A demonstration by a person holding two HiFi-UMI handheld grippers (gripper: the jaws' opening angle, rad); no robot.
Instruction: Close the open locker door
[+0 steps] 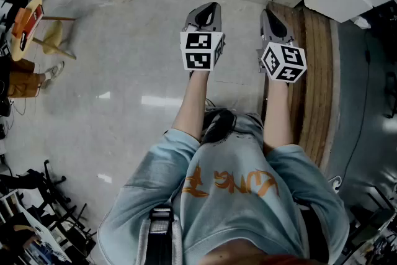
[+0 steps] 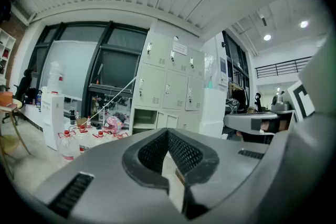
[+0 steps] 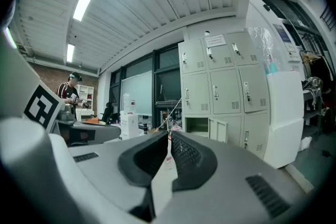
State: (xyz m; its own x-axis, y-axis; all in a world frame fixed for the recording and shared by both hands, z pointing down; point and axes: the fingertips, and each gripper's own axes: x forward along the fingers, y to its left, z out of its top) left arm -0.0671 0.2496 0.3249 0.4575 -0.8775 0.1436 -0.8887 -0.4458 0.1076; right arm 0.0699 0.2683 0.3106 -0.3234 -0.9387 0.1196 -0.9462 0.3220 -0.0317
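Bank of lockers (image 3: 220, 86) ahead of both grippers and well apart from them; the head view cuts it off at the top edge. In a lower row one compartment (image 3: 197, 126) stands open, its door (image 3: 219, 131) swung out to the right. The interior is too dim to tell its contents. Clear red-capped bottles (image 2: 67, 145) stand on the floor. Left gripper (image 2: 168, 136) and right gripper (image 3: 169, 139): jaws together, holding nothing.
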